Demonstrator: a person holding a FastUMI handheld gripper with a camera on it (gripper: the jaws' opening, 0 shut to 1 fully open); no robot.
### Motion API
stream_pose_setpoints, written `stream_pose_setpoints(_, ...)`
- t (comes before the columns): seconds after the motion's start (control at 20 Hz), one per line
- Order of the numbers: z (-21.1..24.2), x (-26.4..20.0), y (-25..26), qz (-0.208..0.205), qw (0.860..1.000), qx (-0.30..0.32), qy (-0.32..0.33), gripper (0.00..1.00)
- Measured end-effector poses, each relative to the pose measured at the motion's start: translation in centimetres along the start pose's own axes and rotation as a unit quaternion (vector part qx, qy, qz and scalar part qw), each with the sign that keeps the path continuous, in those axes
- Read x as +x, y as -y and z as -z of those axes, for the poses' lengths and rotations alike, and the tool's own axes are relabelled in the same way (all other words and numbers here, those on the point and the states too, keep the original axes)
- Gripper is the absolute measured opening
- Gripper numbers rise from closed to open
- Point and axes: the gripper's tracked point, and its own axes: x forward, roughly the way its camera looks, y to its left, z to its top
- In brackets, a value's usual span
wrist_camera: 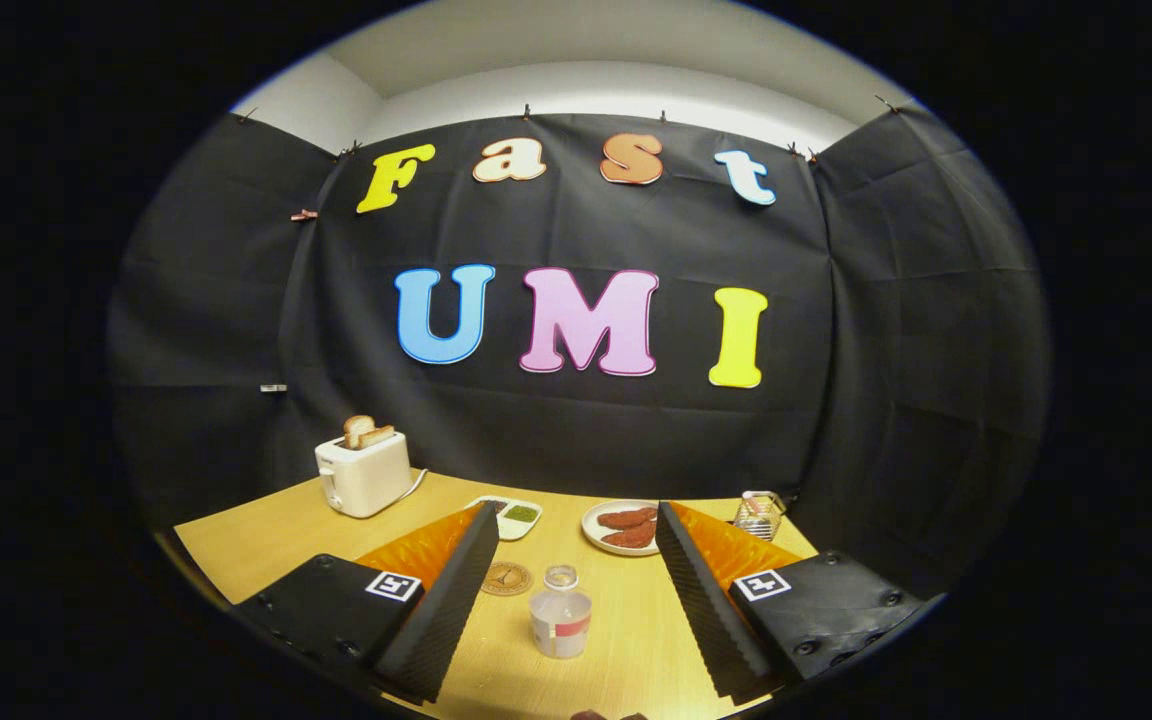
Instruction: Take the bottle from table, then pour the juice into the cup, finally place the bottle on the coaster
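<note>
While the gripper point(571, 590) hovers over the wooden desk point(266, 535) with its fingers spread wide and nothing held, the things lie as follows. At the far left, near the desk's back edge, stands a white toaster point(364, 472) with toast in it. Next comes a small white dish of green sauce point(514, 517), then a round coaster point(506, 578) just beside the left finger. Between the fingers stands the bottle point(561, 610), upright, with bare desk on both sides of it. Beyond lies a plate of sausages point(622, 527), and a glass cup point(758, 514) stands near the desk's right corner.
</note>
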Motion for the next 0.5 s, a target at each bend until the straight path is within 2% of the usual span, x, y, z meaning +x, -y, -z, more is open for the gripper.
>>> stream_pose_setpoints(0.5,7.2,5.0,0.0,-0.001,1.000,-0.006,-0.022,0.97)
